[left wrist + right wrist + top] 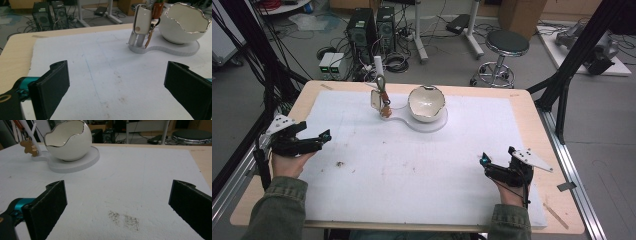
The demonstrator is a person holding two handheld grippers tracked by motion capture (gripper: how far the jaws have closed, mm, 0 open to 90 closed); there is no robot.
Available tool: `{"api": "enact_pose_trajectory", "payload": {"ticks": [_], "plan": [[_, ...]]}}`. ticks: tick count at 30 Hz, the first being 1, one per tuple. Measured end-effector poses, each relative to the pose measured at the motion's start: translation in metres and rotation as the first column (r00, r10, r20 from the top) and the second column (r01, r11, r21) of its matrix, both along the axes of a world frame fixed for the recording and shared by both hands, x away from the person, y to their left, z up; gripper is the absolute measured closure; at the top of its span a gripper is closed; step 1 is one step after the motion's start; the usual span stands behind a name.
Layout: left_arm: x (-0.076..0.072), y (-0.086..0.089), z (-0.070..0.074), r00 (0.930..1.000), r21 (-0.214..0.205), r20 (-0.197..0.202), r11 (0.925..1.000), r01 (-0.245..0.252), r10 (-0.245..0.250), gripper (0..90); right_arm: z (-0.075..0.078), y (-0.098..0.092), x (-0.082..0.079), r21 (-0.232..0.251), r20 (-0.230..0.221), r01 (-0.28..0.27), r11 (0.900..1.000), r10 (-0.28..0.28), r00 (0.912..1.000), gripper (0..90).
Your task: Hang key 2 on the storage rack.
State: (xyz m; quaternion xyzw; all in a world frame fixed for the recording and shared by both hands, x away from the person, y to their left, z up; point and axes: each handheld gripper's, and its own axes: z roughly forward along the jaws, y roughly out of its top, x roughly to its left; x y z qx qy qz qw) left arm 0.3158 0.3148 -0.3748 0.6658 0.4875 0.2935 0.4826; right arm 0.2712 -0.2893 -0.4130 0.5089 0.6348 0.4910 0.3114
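Both grippers, left [307, 142] and right [497, 167], rest low in frame, fingers apart and empty. Upper centre of the counter [532, 120], the eggshell-shaped bowl [426, 102] and key stand [381, 97] look untouched; seemingly nothing begun.

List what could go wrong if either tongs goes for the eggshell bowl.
The eggshell bowl has a thin jagged rim and may chip if pinched. The keys hang from a thin post right beside it, so the left tongs could snag them. Both tongs are open and far off.
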Motion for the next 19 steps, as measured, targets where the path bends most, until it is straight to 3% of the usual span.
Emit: {"api": "enact_pose_trajectory", "payload": {"ticks": [11,19], "plan": [[-0.022,0.017,-0.016,0.9951,-0.041,0.071,0.9970,-0.066,0.069,6.5,-0.001,0.000,0.000,-0.002,-0.003,-0.001,1.0000,0.001,1.0000,0.5],[-0.023,0.020,-0.018,0.9957,-0.052,0.063,0.9965,-0.065,0.068,6.5,-0.001,-0.001,0.000,-0.008,-0.001,-0.001,1.0000,0.001,1.0000,0.5]]}}
